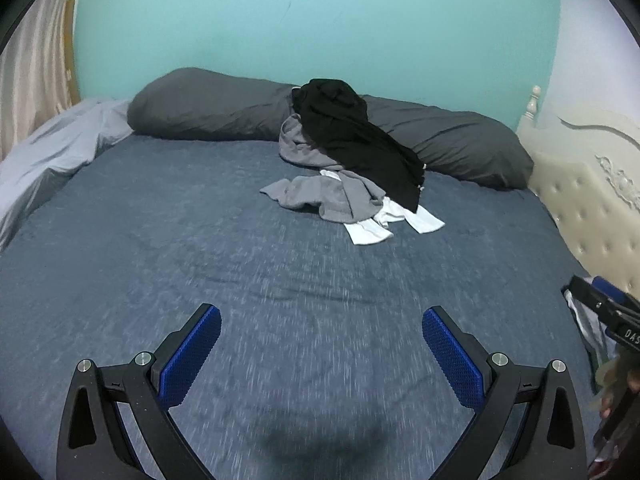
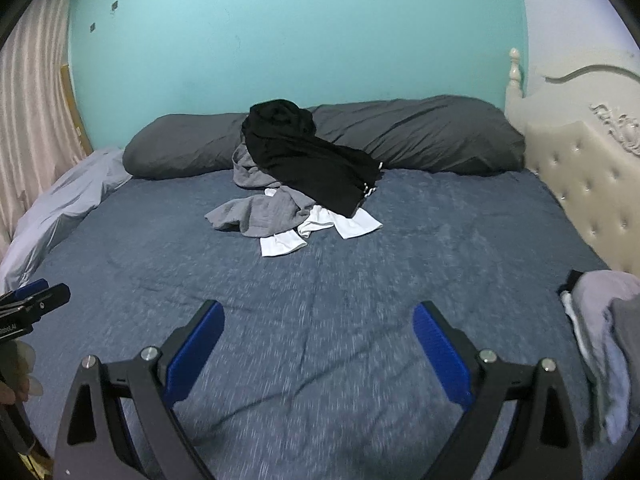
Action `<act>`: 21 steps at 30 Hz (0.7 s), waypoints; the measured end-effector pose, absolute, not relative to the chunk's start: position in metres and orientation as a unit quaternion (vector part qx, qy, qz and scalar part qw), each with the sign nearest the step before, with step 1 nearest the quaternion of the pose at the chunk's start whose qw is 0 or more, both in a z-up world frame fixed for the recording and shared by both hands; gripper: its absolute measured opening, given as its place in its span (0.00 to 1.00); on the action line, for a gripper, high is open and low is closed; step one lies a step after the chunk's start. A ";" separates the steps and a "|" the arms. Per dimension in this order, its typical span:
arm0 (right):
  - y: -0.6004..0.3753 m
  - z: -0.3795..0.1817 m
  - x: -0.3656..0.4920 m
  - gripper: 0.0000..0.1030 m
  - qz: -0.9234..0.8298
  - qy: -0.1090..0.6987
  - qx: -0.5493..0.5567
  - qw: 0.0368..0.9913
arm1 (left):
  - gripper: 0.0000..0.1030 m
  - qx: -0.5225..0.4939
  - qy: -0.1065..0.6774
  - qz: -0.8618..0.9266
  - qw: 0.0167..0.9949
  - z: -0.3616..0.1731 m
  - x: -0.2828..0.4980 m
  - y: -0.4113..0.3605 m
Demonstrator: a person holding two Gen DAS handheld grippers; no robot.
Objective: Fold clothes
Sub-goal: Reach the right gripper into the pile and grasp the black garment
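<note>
Above bed (image 1: 160,264): both grippers' jaws apart (empty); clothes pile (image 1: 344,160) far off.

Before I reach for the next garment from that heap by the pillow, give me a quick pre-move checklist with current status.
1. Left tongs open, nothing held: ok.
2. Right tongs open, nothing held: ok.
3. Bare blue sheet between the tongs and the heap: ok.
4. Black garment lies on top, reachable first: ok.
5. Grey garment and white garment free of each other: not ok, overlapping.
6. Clothes at the right edge folded: cannot tell.
</note>
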State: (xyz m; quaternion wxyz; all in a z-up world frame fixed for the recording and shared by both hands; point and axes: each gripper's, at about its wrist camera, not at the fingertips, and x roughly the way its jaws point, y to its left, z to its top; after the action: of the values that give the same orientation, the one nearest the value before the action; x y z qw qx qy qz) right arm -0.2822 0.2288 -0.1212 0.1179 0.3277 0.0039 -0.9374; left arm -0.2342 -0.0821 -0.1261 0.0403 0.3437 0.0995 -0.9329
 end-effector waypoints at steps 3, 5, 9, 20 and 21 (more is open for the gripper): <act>0.223 -0.138 -0.331 0.93 -0.934 0.017 0.332 0.130 | 1.00 0.349 0.106 -0.930 0.039 -0.143 -0.278 -0.091; 0.220 -0.148 -0.360 0.93 -0.933 0.023 0.330 0.140 | 1.00 0.349 0.109 -0.930 0.044 -0.153 -0.306 -0.098; 0.215 -0.166 -0.421 0.93 -0.931 0.027 0.336 0.141 | 1.00 0.363 0.124 -0.922 0.042 -0.171 -0.355 -0.108; 0.201 -0.193 -0.551 0.93 -0.919 0.034 0.363 0.146 | 1.00 0.401 0.133 -0.906 0.032 -0.202 -0.462 -0.113; 0.197 -0.197 -0.563 0.93 -0.919 0.038 0.365 0.148 | 1.00 0.404 0.130 -0.905 0.035 -0.205 -0.472 -0.115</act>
State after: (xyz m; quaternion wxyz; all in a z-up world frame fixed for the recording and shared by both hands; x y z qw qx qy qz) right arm -0.5632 0.1975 -0.1966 0.1480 0.3646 0.0382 -0.9185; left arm -0.4723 -0.1146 -0.2046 0.0348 0.4039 0.1300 -0.9049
